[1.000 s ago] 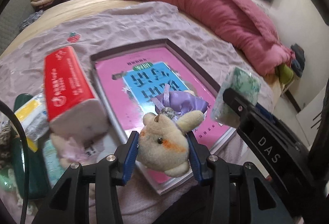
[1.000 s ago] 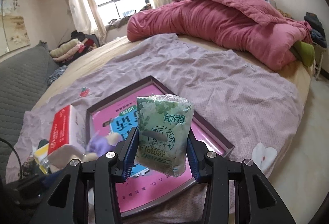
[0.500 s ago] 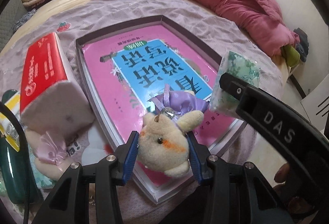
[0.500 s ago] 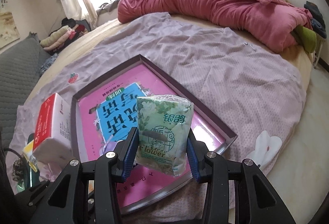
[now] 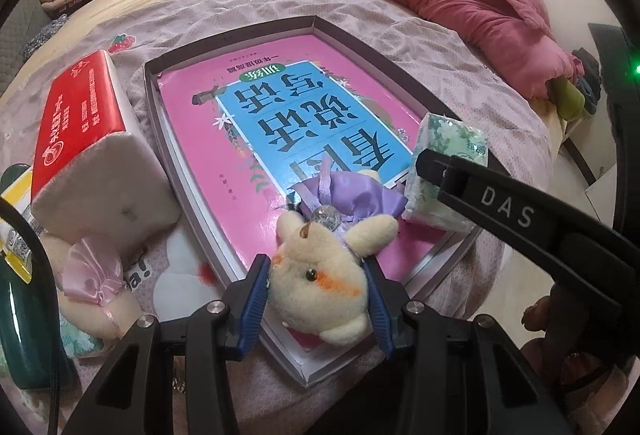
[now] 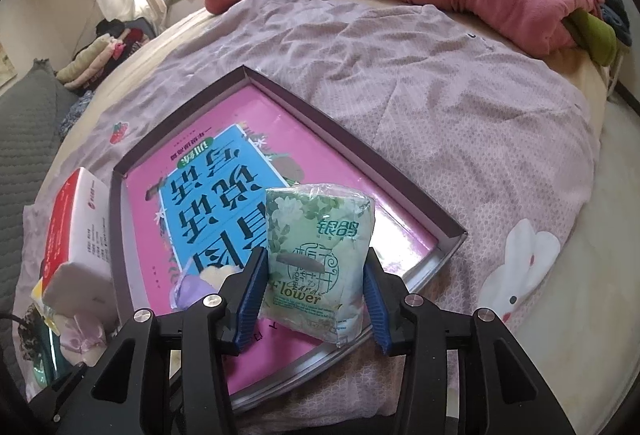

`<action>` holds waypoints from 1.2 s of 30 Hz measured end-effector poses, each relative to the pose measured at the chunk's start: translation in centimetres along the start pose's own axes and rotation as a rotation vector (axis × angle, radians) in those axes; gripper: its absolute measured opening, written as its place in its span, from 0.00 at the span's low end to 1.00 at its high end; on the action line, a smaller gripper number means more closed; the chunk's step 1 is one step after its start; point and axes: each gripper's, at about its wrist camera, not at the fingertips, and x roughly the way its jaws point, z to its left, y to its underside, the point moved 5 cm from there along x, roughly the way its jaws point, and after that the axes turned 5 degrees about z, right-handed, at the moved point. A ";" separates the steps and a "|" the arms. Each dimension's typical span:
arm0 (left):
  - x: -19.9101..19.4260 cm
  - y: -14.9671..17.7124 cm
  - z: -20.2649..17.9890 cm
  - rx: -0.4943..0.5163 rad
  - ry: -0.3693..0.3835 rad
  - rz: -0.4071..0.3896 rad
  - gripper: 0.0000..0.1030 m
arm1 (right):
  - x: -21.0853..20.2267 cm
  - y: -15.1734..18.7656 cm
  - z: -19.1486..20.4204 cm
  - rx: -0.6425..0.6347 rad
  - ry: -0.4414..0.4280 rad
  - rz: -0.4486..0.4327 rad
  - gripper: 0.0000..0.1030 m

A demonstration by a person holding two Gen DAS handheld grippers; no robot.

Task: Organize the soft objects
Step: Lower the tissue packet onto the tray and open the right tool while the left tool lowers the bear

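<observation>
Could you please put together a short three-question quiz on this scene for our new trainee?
1. Which item sits between the fingers of the left gripper?
A. the red tissue pack
B. the cream plush bear
C. the green bottle

2. True or false: the green tissue packet lies flat on the lilac bedsheet, well away from the right gripper.

3. Fill in: the shallow box contains a ____ book.

Key
1. B, the cream plush bear, with its purple bow above the box.
2. False; it stands between that gripper's blue pads, over the box's near corner.
3. Pink; the pink book fills the box.
</observation>
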 end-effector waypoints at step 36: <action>-0.7 0.3 0.2 -0.006 0.038 0.008 0.51 | -3.6 -0.4 -1.6 0.078 -0.010 -0.167 0.65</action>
